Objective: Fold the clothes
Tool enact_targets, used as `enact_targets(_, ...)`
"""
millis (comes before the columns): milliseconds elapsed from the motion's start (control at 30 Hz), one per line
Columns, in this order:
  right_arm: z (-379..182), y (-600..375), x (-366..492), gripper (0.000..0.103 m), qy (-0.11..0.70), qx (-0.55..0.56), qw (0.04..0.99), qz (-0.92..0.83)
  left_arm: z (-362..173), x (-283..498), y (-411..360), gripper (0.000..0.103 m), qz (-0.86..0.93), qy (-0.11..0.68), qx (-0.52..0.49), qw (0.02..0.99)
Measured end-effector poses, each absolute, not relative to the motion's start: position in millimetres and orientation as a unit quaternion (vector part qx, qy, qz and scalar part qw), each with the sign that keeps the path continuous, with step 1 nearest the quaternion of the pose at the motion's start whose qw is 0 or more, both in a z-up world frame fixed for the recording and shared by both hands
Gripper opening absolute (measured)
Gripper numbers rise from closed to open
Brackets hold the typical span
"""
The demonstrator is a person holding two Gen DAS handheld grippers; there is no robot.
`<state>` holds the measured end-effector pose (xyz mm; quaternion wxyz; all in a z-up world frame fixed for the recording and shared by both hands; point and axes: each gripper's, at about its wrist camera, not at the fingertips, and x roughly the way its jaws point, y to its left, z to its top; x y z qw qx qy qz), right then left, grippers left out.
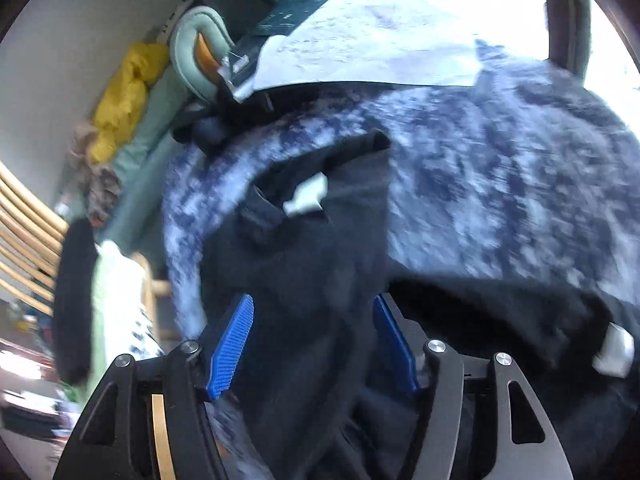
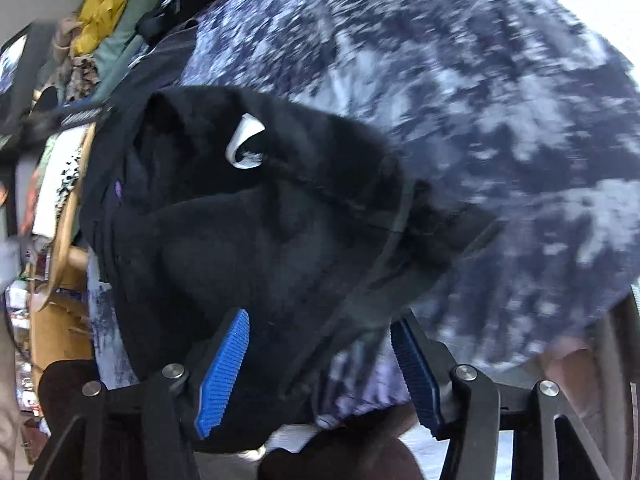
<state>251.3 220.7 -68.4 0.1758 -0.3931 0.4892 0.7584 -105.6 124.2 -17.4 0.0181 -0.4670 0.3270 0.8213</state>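
The black garment lies bunched on the blue mottled bedcover, running between both sets of fingers, which, through blur, seem parted, not clamped.

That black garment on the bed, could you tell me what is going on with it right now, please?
A person is working a black garment with a handheld claw in each hand. It lies bunched on a blue and white mottled blanket, its white label showing. The left claw and the right claw each have black fabric between their blue pads, though whether they grip it is unclear. No neat fold shows yet.
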Motion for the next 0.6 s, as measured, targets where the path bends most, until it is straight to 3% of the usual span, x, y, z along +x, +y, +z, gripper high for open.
enact_targets(133, -73.7, 217.0, 239.7, 0.062, 0.499, -0.380, 0.173, 0.759, -36.1, -127.8, 118.5, 0.064, 0.805, 0.344, -0.483, -0.011)
enact_targets(200, -74.0, 214.5, 233.5, 0.055, 0.485, -0.388, 0.182, 0.762, -41.6, -130.4, 113.6, 0.060, 0.804, 0.344, -0.484, -0.011)
enact_targets(233, -72.6, 212.9, 231.5, 0.045, 0.475, -0.392, 0.185, 0.766, -40.1, -129.3, 110.3, 0.053, 0.812, 0.335, -0.478, -0.013)
enact_targets(267, -69.6, 212.7, 231.0, 0.036, 0.466, -0.392, 0.185, 0.772, -37.1, -127.2, 106.6, 0.036, 0.820, 0.322, -0.473, -0.012)
enact_targets(300, -66.2, 212.1, 230.5, 0.018, 0.460, -0.391, 0.183, 0.776, -35.0, -125.7, 104.0, 0.019, 0.823, 0.313, -0.473, -0.011)
enact_targets(333, -63.8, 212.2, 230.3, 0.009, 0.456, -0.390, 0.184, 0.779, -32.9, -124.7, 101.8, 0.015, 0.826, 0.307, -0.473, -0.010)
enact_targets(433, -51.9, 211.5, 226.5, 0.005, 0.422, -0.393, 0.207, 0.790, -24.5, -122.4, 94.1, 0.009, 0.835, 0.284, -0.471, -0.008)
enact_targets(600, -28.0, 218.2, 228.2, 0.004, 0.373, -0.379, 0.258, 0.806, 20.0, -120.1, 69.3, 0.006, 0.867, 0.167, -0.468, 0.029)
